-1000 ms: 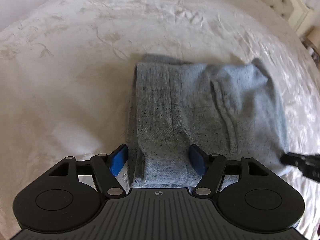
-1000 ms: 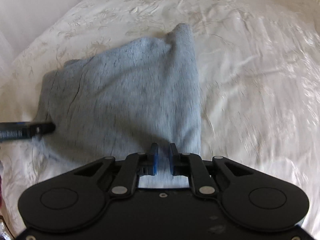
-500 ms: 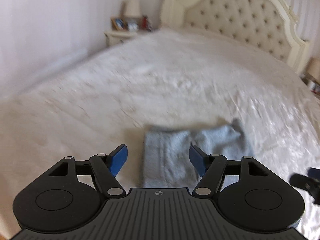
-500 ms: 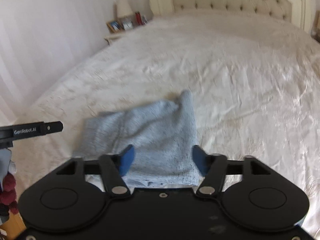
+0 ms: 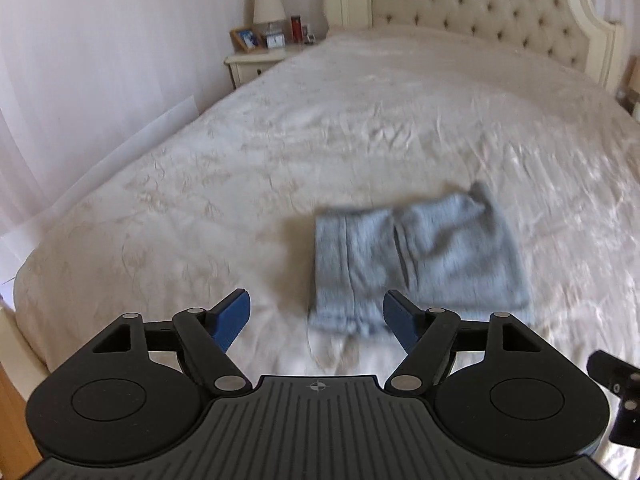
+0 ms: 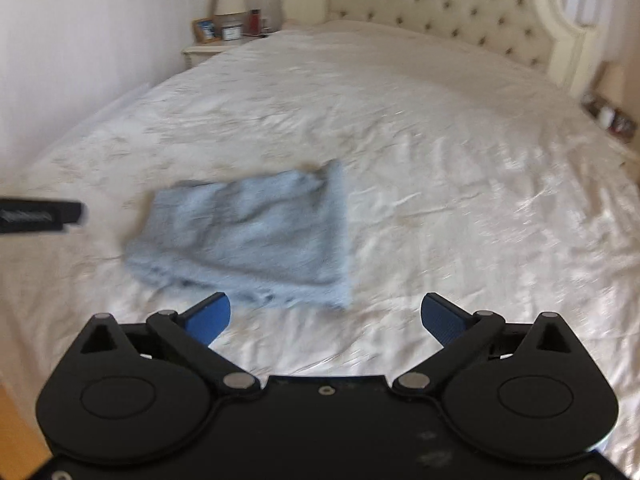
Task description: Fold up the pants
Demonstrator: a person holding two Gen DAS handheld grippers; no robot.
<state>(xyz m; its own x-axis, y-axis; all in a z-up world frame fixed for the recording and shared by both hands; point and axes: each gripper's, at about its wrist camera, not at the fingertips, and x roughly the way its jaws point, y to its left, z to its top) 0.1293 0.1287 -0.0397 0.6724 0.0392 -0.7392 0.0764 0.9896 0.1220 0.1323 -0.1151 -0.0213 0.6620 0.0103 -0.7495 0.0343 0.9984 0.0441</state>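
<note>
Both tongs up and away from the pants (image 5: 416,264) now, not down on the cloth as a second ago. Right gripper (image 6: 326,316) pinched nearly shut back then, with cloth at its tips; now flung wide and opening more, nothing between its blue pads (image 6: 210,316). Left gripper (image 5: 316,316) fairly wide, spreading a bit more too, nothing pinched, only the near edge of the pants seen past it. So, likely: fold just laid down and let go, pants left alone to rest. Looks close to done, maybe finished, though one far corner pokes up a little. Pants flat on the bed cover (image 5: 360,128), near the foot end, folded into a small fat square. Soft, fuzzy, light blue-grey knit, thick in layers, with a seam or pocket line down the middle. Picture blurry, so small stitches hard to tell. Bed cover pale cream, a bit shiny, crinkly, with faint leaf shapes. Behind, a padded headboard (image 5: 480,4) with buttons, hard curly cream frame. Small cream nightstand (image 5: 252,64) at the side with a lamp (image 5: 268,4), a photo frame and little things.
</note>
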